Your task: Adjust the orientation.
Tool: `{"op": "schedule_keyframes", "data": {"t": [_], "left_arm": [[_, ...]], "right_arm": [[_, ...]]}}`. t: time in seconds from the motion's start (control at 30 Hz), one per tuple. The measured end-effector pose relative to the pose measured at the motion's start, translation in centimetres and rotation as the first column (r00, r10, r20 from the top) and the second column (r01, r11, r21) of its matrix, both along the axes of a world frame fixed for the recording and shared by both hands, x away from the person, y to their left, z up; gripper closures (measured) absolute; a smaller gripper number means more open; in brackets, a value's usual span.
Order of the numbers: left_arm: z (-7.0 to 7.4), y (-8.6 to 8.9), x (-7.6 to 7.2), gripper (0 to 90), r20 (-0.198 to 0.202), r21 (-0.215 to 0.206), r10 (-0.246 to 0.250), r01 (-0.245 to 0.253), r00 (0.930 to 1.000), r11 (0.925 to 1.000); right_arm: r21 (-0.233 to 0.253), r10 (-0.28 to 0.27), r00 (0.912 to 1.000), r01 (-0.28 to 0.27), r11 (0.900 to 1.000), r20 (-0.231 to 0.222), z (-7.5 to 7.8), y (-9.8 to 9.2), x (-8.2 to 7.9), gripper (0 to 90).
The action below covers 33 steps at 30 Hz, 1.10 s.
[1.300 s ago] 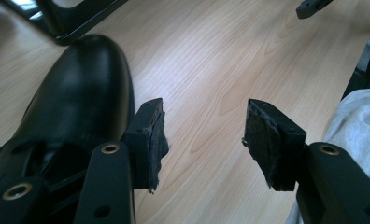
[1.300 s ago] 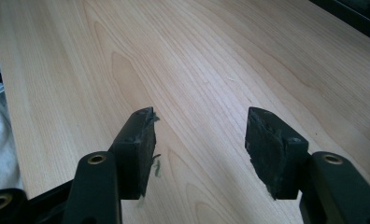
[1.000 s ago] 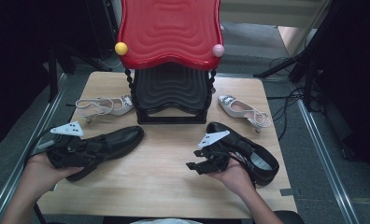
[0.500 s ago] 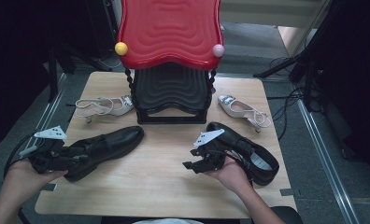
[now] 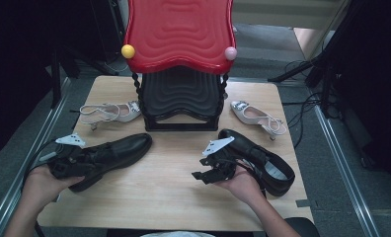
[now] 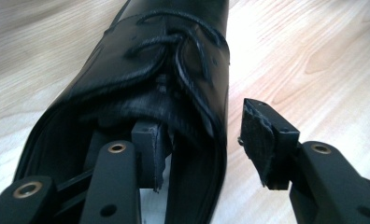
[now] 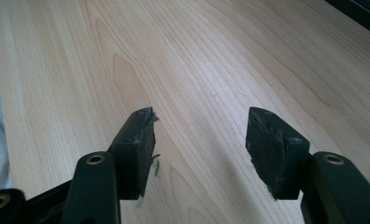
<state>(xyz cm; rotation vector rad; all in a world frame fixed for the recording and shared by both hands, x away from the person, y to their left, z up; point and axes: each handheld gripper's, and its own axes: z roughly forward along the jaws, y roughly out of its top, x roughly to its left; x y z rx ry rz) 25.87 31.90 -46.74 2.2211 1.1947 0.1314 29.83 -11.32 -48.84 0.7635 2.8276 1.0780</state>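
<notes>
A black lace-up shoe (image 5: 117, 150) lies on the wooden table (image 5: 159, 187) at the left, toe pointing right. My left gripper (image 5: 85, 159) is at its heel end and open. In the left gripper view, the left gripper (image 6: 204, 140) has one jaw inside the shoe (image 6: 141, 79) and the other outside, straddling its side wall without pinching it. A second black shoe (image 5: 262, 158) lies at the right. My right gripper (image 5: 199, 169) is held just left of it, open. In the right gripper view, the right gripper (image 7: 197, 135) has bare wood between its jaws.
A red-topped shoe rack (image 5: 179, 34) with a black lower shelf (image 5: 181, 98) stands at the table's back centre. A pale heeled shoe (image 5: 109, 112) lies left of it and another (image 5: 257, 116) right of it. Metal rails run along both table sides.
My left gripper drew back toward the table's left edge, then came right again onto the shoe's heel opening. The right gripper has barely shifted.
</notes>
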Motion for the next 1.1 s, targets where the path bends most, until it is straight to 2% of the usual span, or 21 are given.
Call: {"op": "schedule_keyframes", "data": {"t": [0.13,0.23,0.3,0.43,0.7,0.83,0.93,1.1], "left_arm": [[-0.7,-0.6,0.8,59.1,-0.001,0.002,-0.008,0.008,1.0,1.0],[-1.0,-0.6,1.1,68.7,-0.023,-0.06,-0.023,0.021,0.9995,0.998],[-1.0,-0.5,1.1,75.6,-0.022,-0.072,-0.028,0.026,0.9994,0.997],[-0.8,-0.4,1.3,80.7,-0.05,-0.093,-0.027,0.022,0.9984,0.9954],[0.0,-1.4,1.1,81.0,-0.06,-0.11,-0.029,0.022,0.9978,0.9937],[0.8,-3.0,1.0,80.6,-0.045,-0.104,-0.045,0.041,0.9979,0.9937],[1.4,-4.3,1.1,80.6,-0.033,-0.124,-0.067,0.062,0.9972,0.9903],[2.1,-6.8,1.3,80.4,-0.015,-0.124,-0.118,0.115,0.9929,0.9855]], "right_arm": [[-0.002,0.002,1.0,-0.002,1.0,-0.002,0.0,0.1,0.0,43.5],[-0.002,0.004,1.0,-0.004,1.0,-0.003,-0.1,0.1,0.0,43.5],[-0.002,0.007,1.0,-0.007,1.0,-0.002,-0.2,0.2,0.0,43.7],[0.005,0.003,1.0,-0.003,1.0,0.003,0.0,0.1,0.0,44.2],[0.011,-0.005,1.0,0.005,1.0,0.004,0.1,-0.1,0.1,44.2],[0.018,-0.006,1.0,0.006,1.0,0.006,0.1,-0.2,0.1,44.2],[0.02,-0.017,0.9998,0.017,1.0,0.005,0.3,-0.4,0.1,44.2],[0.032,-0.028,0.9995,0.028,0.999,0.014,0.5,-0.8,0.2,44.1]]}}
